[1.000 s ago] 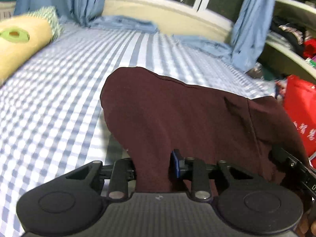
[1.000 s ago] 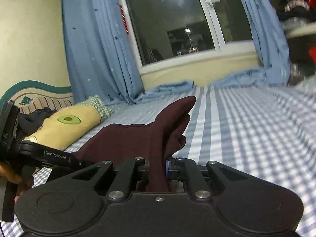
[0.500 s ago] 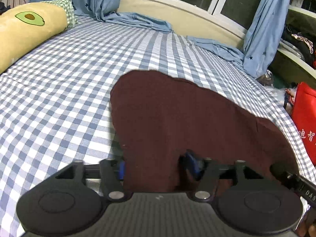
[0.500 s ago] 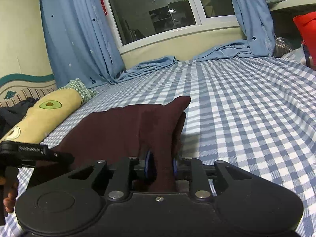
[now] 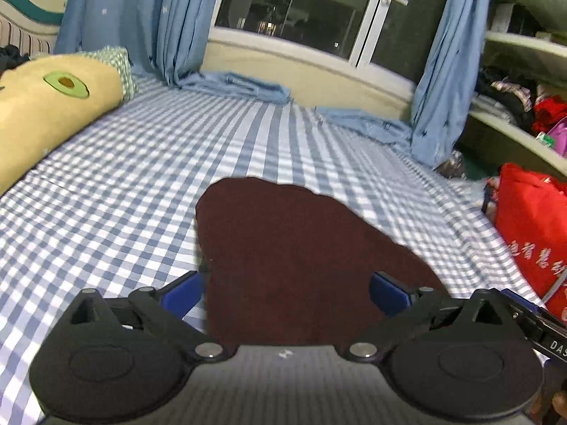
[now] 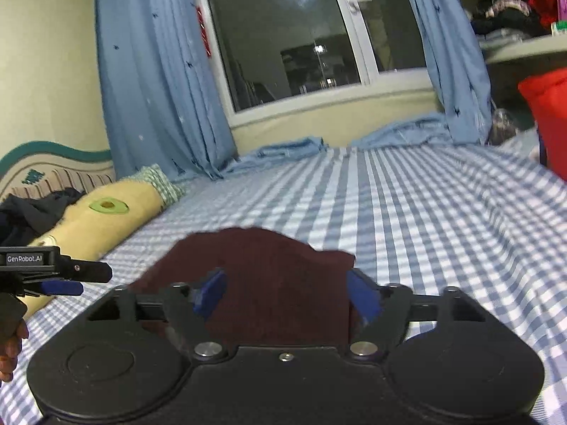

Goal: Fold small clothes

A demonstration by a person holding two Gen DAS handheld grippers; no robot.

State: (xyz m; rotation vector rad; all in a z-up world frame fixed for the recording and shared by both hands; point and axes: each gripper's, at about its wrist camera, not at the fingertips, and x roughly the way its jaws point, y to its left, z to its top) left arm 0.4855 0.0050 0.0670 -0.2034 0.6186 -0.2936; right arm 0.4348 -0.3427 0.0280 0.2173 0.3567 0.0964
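Both my left gripper [image 5: 285, 292] and right gripper [image 6: 287, 292] are spreading, pads clear of the maroon cloth [image 5: 294, 248] lying flat on the checked bedsheet [image 5: 141, 177].

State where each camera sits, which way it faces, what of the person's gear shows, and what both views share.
Left wrist: on the left gripper, facing along the bed toward the window; its blue pads are opening around the maroon garment.
Right wrist: on the right gripper, jaws opening, facing the same window; left gripper and a hand show.
Shared: garment, avocado pillow, checked sheet.
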